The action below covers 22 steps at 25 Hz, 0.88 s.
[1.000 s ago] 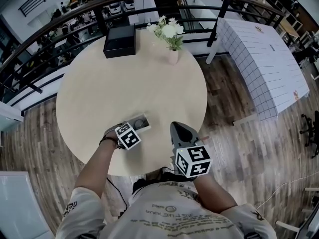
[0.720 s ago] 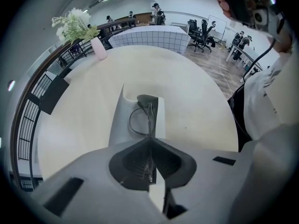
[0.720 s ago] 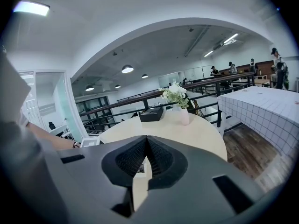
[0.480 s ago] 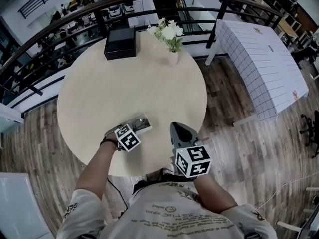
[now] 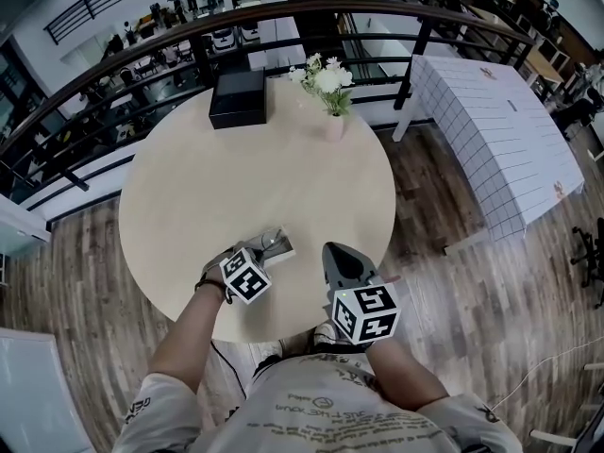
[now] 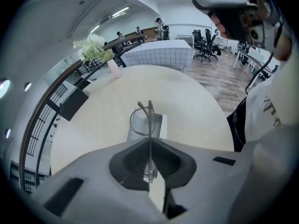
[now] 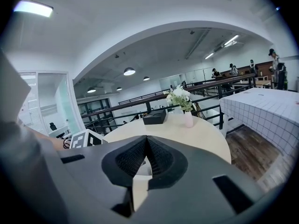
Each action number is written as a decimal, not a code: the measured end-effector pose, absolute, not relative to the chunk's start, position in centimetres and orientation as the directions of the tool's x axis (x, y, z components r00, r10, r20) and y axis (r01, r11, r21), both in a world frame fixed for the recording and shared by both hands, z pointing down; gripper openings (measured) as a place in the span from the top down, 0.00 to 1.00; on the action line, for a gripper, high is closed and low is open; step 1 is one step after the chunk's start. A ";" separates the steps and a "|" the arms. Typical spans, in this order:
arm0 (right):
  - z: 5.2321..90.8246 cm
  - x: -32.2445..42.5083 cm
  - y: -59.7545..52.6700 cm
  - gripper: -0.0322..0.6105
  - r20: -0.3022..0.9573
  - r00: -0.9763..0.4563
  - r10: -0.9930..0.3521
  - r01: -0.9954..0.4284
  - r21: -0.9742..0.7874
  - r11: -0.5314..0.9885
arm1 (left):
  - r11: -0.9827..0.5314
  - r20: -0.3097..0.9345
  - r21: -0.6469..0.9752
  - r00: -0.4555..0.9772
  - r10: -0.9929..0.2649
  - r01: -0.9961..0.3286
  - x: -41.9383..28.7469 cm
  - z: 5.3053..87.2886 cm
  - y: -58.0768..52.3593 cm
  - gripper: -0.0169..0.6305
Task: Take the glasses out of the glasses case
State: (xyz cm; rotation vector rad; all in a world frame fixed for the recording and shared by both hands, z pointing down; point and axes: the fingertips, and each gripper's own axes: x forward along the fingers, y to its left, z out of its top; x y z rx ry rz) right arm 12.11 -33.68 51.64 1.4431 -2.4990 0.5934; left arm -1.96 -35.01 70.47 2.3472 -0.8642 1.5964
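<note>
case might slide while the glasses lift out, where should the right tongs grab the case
Probably the rim of the glasses case on its right side, coming in from the right: it lies open, and the left tongs, shut on the glasses, crowd the other side. The right tongs are shut and must open first.

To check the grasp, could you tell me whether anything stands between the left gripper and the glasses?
Nothing visible does. The left gripper has its jaws closed on the glasses, pinching the frame, with the glasses case just beyond on the table. The right gripper is shut and empty.
</note>
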 end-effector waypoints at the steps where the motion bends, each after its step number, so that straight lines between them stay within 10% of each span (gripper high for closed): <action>1: 51.6 11.8 -33.5 0.93 0.357 -0.509 -0.783 -0.860 -0.245 0.448 | -0.810 0.886 -0.174 0.269 -0.377 -0.561 -1.8 69.8 -34.7 0.94; 22: 47.0 5.5 -30.7 0.93 0.187 -0.581 -0.792 -0.808 -0.248 0.535 | -0.395 0.413 -0.026 0.350 -0.841 -0.918 -3.3 51.3 -29.5 0.94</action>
